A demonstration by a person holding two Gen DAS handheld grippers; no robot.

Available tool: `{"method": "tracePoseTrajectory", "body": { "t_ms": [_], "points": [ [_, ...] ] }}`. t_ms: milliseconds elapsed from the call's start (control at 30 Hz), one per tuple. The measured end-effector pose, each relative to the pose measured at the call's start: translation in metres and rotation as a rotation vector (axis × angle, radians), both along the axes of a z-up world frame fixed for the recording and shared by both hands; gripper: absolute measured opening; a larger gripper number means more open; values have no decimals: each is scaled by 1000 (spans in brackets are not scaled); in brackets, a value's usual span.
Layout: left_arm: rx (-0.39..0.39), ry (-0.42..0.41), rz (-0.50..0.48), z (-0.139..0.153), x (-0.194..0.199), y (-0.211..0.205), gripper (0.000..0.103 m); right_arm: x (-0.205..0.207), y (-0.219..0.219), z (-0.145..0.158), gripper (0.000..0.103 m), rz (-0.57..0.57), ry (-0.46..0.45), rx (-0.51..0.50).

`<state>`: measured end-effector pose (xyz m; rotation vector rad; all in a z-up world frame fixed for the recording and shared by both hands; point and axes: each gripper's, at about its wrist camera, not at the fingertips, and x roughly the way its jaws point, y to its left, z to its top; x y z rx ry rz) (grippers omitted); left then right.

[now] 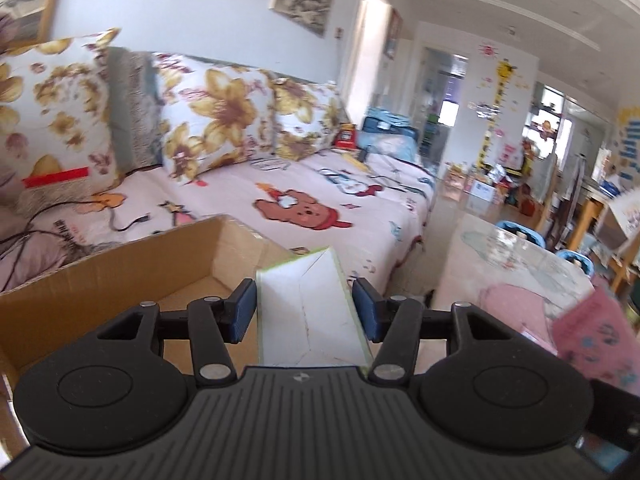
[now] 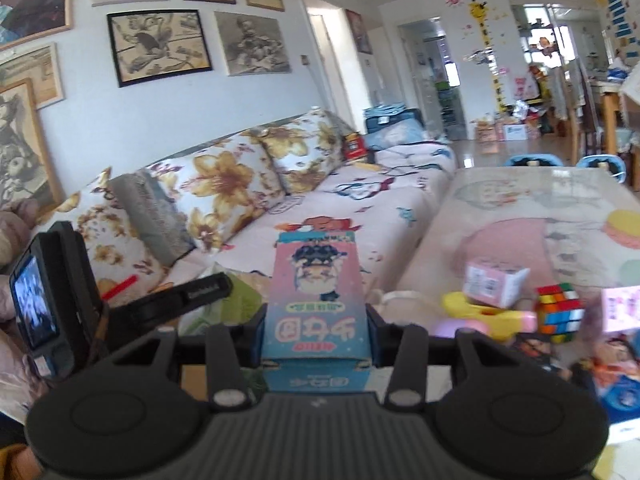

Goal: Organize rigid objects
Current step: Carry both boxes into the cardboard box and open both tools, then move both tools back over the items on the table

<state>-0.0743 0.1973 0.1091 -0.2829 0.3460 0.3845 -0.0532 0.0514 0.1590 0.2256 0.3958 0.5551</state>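
My left gripper [image 1: 306,306] holds a white carton with green edges [image 1: 310,312] between its blue pads, over the right side of an open cardboard box [image 1: 120,276]. My right gripper [image 2: 316,334] is shut on a pink and blue cartoon box [image 2: 316,300], held above the table's near left corner. On the table [image 2: 520,208] to the right lie a small pink box [image 2: 494,282], a Rubik's cube [image 2: 558,312] and a yellow toy [image 2: 480,312]. The left gripper's body with its phone screen [image 2: 36,300] shows at the left of the right wrist view.
A sofa [image 1: 320,200] with floral cushions and a cartoon sheet runs behind the box and table. A pink box [image 1: 596,344] lies on the table's near edge in the left wrist view. Blue chairs [image 2: 532,160] stand at the table's far end.
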Motion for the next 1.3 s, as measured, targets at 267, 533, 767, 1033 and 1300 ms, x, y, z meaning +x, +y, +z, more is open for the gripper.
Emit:
{"method": "tracePoseTrajectory", "body": {
  "t_ms": [267,533,767,1033,1300],
  "points": [
    [-29,91,171,-4,-7,33,34,54,56,-10,45,121,71,42],
    [-58,130,338,-3,-19,69,39,77,94,-22,59,232,97,1],
    [-11,127,356,5,-30,74,91,66,94,-17,83,159,56,-64],
    [26,128,306,9,-29,61,103,42,52,-18,94,-38,20,-136],
    [25,120,200,7,-26,62,103,5,17,-36,100,-146,29,-152]
  ]
}}
